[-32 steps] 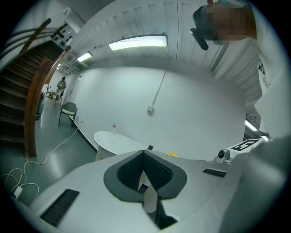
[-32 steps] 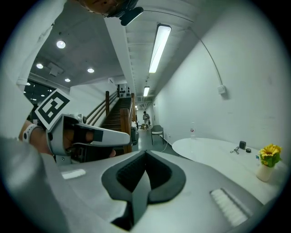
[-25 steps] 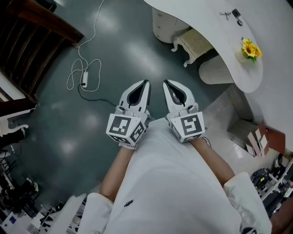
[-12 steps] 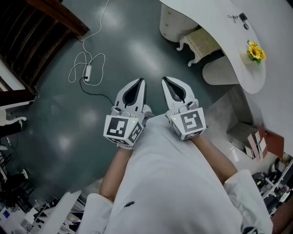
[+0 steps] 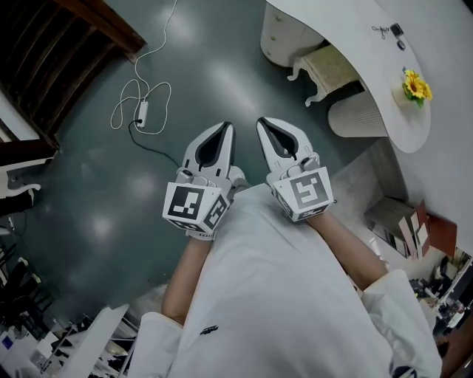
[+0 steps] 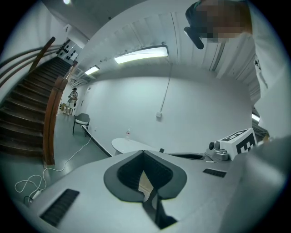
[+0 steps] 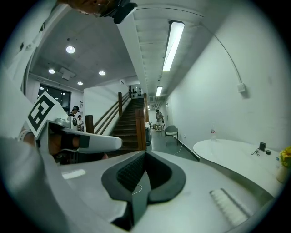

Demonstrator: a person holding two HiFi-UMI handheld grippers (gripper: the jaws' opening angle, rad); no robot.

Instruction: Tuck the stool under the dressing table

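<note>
The stool [image 5: 330, 68] stands partly under the table's [image 5: 347, 26] near edge, plain in the head view. The right gripper view catches only the tabletop and a staircase [image 7: 129, 120]. The left tool [image 5: 225, 127] and right tool [image 5: 261, 121] are both clenched on nothing, side by side, well apart from the stool, above the dark floor [image 5: 89, 221] where a white cable [image 5: 139, 111] lies.

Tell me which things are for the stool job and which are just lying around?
For the job: stool, dressing table, left gripper, right gripper (both shut, empty).
Just lying about: white cable on the floor, yellow flowers, scissors.
</note>
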